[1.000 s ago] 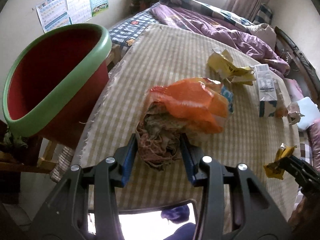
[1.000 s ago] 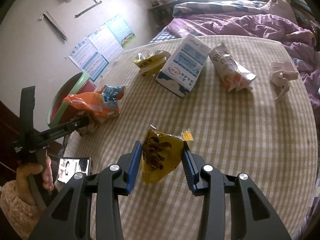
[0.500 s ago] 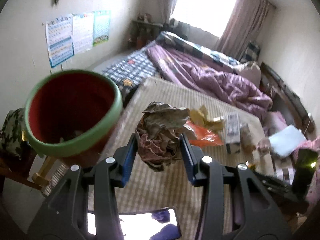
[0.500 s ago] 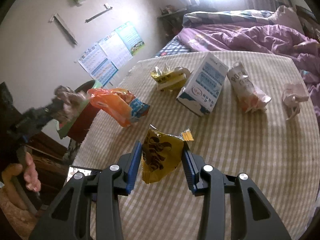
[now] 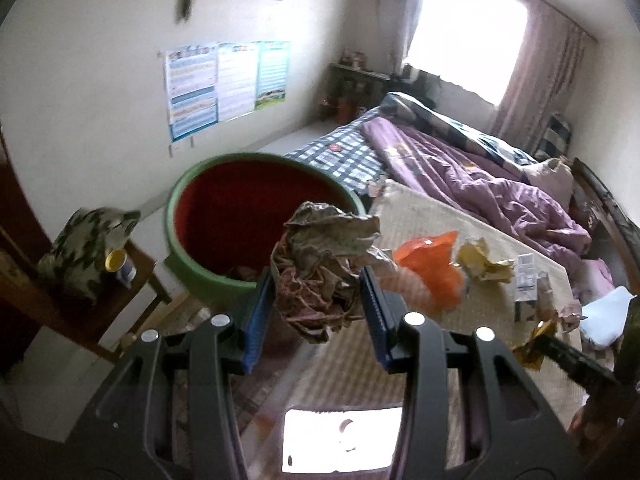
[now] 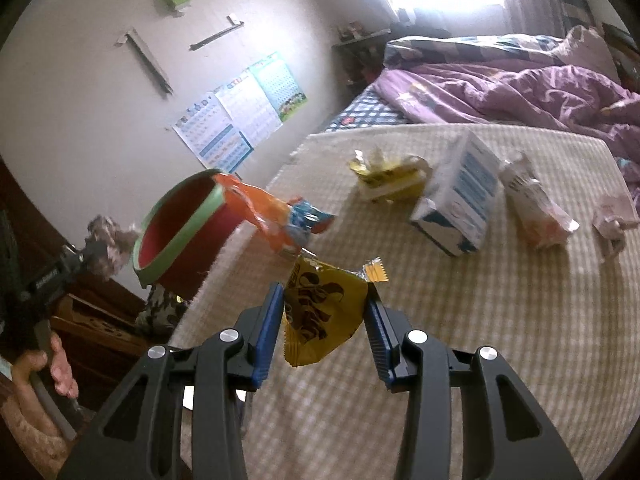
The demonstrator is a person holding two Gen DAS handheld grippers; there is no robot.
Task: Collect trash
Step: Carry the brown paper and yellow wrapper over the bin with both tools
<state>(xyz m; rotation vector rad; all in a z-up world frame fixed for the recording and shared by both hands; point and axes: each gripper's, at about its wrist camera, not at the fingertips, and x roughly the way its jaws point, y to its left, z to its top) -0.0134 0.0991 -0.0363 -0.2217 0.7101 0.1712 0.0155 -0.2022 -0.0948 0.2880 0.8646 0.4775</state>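
A: Left claw [image 5: 318, 294]?
B: Clamped on a brown crumpled wad [image 5: 324, 272], lifted off the surface [image 5: 420, 216], in front of the bin [image 5: 256, 224] mouth. The wad hides the bin's near rim at 4 o'clock. Something dark lies at the bin bottom, can't make it out.

A: Right claw [image 6: 324, 320]?
B: Pinching a yellow wrapper [image 6: 320, 312], held above the surface. It has dark lettering, not readable. In the left view only a yellow scrap shows at 4 o'clock, the claw itself is cut off by the frame.

A: Rest of the trash?
B: On the checked surface in the right view: orange bag [image 6: 260, 208] at 10 o'clock by the bin, its blue end blurred; yellow pack [image 6: 390, 178] at 12; carton [image 6: 460, 196] at 1, blue print too small to read; white pouch [image 6: 536, 208] at 2, text blurred; tissue [image 6: 612, 220] at 3, near the edge.

A: Anything else?
B: Posters [image 5: 228, 84] on the wall, writing unreadable. Bed [image 5: 472, 172] with a purple quilt behind the surface. A bright screen sits under the left claw, washed out. The left hand [image 6: 56, 364] on the handle is partly cropped.
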